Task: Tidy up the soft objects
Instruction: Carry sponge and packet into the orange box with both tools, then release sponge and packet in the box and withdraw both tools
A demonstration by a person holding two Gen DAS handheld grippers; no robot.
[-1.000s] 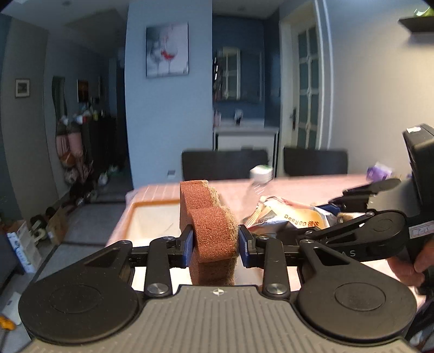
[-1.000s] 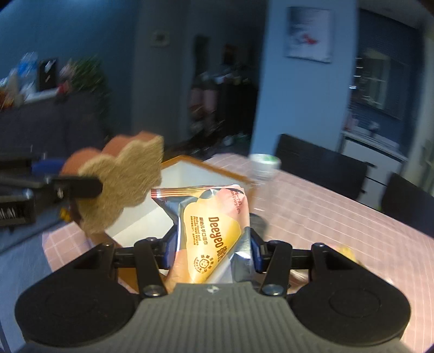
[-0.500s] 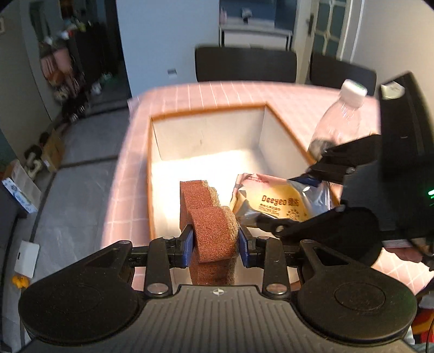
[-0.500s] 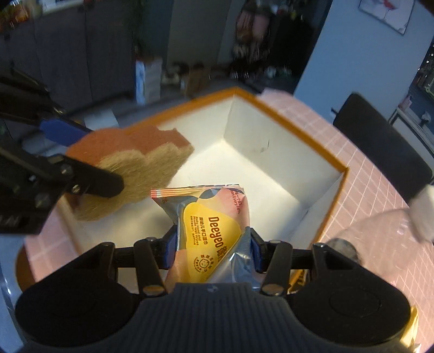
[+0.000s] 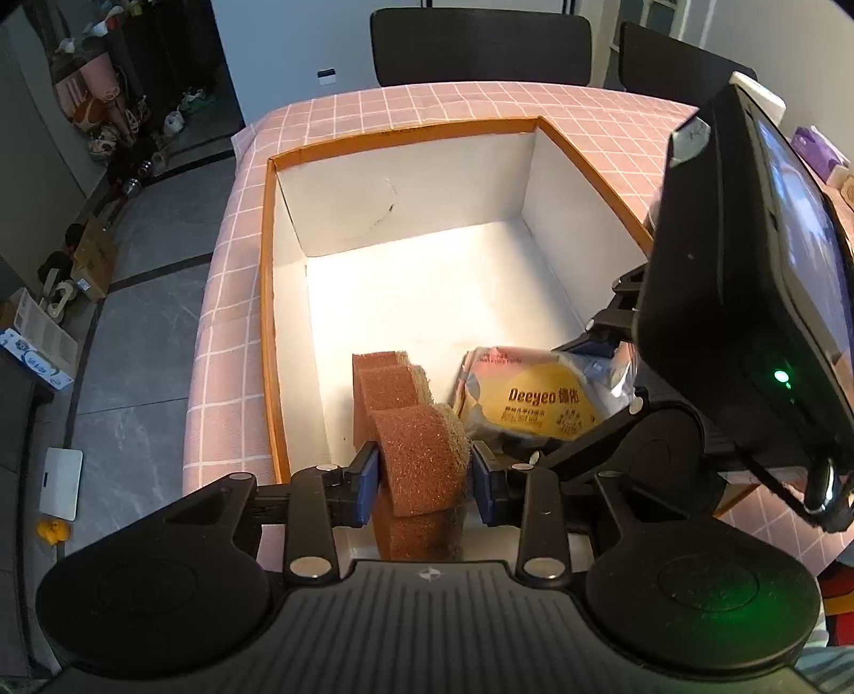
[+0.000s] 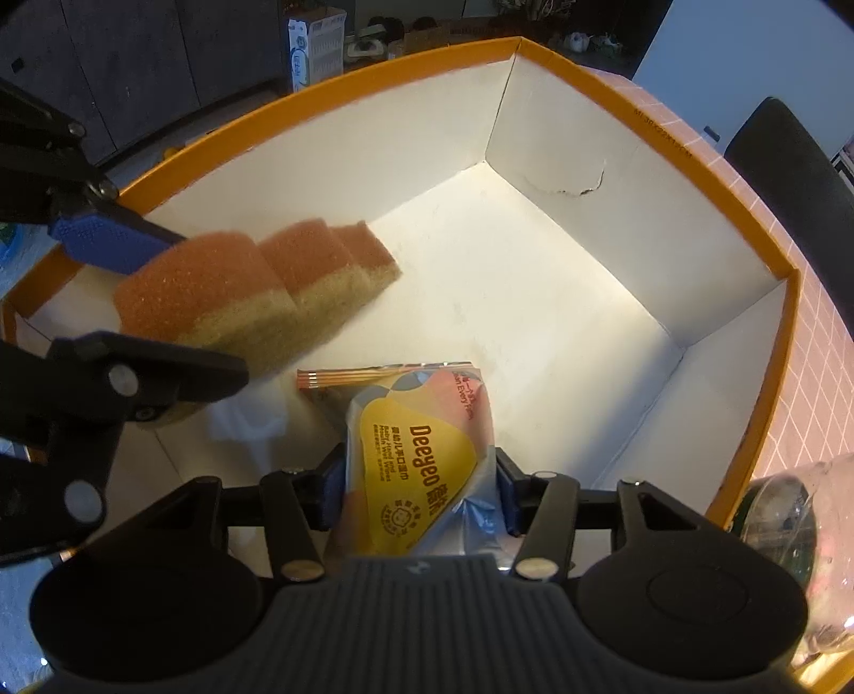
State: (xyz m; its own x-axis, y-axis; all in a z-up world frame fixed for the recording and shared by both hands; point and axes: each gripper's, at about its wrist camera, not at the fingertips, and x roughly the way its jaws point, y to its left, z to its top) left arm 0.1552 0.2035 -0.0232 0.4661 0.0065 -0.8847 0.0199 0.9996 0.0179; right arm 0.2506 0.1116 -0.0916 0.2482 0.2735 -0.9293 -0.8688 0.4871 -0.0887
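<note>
1. Left wrist view looked steeply down into the box point(image 5: 269, 299), an orange-rimmed carton with white walls on the pink checked tablecloth point(image 5: 229, 299). The left gripper point(image 5: 424, 478) had the sponge point(image 5: 411, 448) between its blue pads, above the box's near end; its jaws had just been opening a little, pads against the sponge's sides.
2. This view alone showed floor clutter left of the box and two dark chairs point(image 5: 480, 45) beyond its far wall.
3. Right wrist view gave the box point(image 6: 630, 99) from the other side (a crack in one white wall showed here too). The right gripper point(image 6: 419, 488) clasped the wipes packet point(image 6: 421, 470), a yellow "Deeyeo" pack, over the box's near edge; its jaws had just been widening, the packet between them.
4. Only here did the sponge point(image 6: 256, 291) show its two layers, orange over tan, with one blue pad of the left gripper on it, and a clear bottle point(image 6: 795, 512) stood outside the box's right wall.
</note>
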